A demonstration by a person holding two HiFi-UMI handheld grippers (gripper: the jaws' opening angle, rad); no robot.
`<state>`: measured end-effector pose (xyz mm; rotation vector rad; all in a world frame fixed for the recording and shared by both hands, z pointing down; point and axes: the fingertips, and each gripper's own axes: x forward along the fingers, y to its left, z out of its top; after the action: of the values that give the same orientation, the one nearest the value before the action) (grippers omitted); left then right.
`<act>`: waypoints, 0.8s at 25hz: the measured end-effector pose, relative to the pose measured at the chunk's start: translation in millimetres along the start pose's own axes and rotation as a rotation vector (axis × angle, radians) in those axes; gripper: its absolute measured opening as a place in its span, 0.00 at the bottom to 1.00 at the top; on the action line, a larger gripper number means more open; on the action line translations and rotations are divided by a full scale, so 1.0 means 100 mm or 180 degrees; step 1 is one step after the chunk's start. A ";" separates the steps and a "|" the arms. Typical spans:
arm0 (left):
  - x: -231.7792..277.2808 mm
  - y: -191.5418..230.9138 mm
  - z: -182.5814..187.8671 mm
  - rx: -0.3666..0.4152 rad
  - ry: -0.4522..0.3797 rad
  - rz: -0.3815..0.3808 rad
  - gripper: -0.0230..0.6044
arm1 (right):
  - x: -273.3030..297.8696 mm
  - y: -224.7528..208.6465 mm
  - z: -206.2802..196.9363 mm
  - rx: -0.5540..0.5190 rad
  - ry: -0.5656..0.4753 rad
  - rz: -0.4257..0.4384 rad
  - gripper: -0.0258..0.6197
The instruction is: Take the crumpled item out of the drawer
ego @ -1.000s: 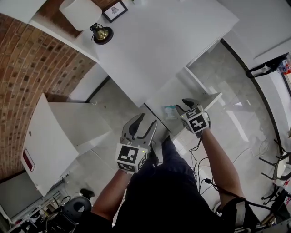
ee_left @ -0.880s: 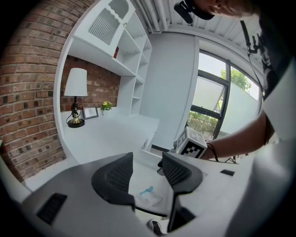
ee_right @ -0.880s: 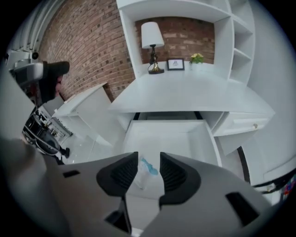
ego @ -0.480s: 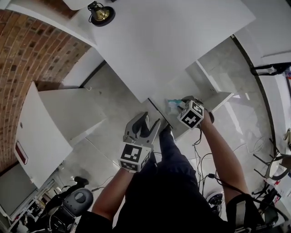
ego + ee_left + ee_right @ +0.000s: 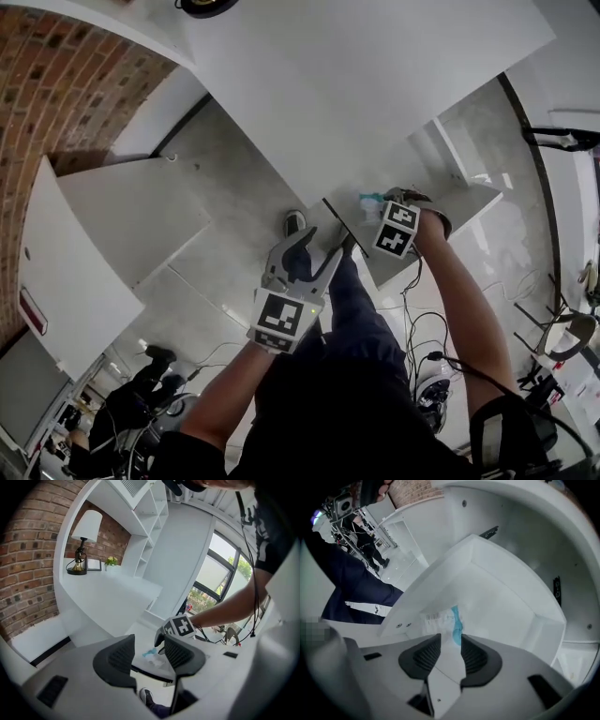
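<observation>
Head view, drawer: the drawer stands pulled out from the white desk, with the crumpled item lying inside.
Head view, grippers: the right gripper points down into the drawer just beside the item; the left gripper hangs outside, above the person's leg.
Left gripper view: fingers spread, nothing between them.
Right gripper view: jaws apart, just been closing; the teal-and-white item shows in the gap past the tips, unpressed.

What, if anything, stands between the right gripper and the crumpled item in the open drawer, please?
Nothing visible does. The drawer is open, and the crumpled item lies on its floor just beyond the right gripper. Its jaws, which have just been closing slightly, stand apart with nothing between them yet.
</observation>
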<state>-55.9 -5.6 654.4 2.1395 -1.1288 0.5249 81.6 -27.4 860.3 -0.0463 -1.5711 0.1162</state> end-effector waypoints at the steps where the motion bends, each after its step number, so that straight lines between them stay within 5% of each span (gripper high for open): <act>1: 0.00 0.03 -0.03 -0.0033 0.0004 0.0010 0.35 | 0.06 -0.01 0.00 -0.0030 0.0037 0.0027 0.24; 10: 0.01 0.18 -0.21 -0.0197 0.0070 0.0084 0.35 | 0.42 -0.09 -0.07 -0.0175 0.0205 0.0012 0.13; 20: 0.04 0.10 0.04 -0.0128 -0.0017 0.0067 0.35 | 0.03 -0.23 0.01 0.0051 -0.0114 -0.0243 0.04</act>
<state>-61.6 -14.7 657.4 2.0978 -1.1567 0.5022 81.1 -50.1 865.7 0.0283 -1.6055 0.0699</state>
